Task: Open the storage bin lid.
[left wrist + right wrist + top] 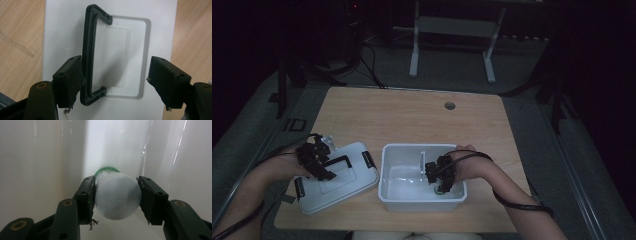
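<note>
Right gripper view: a white bottle (pixel 117 196) with a green far end is clamped between the pads of the right hand-held gripper (pixel 116 198), its long axis running away from the camera, inside the white bin (pixel 389 170). The left hand-held gripper (pixel 113 82) hangs open over the lid (pixel 62 25), one pad beside its black handle (pixel 87 50).
</note>
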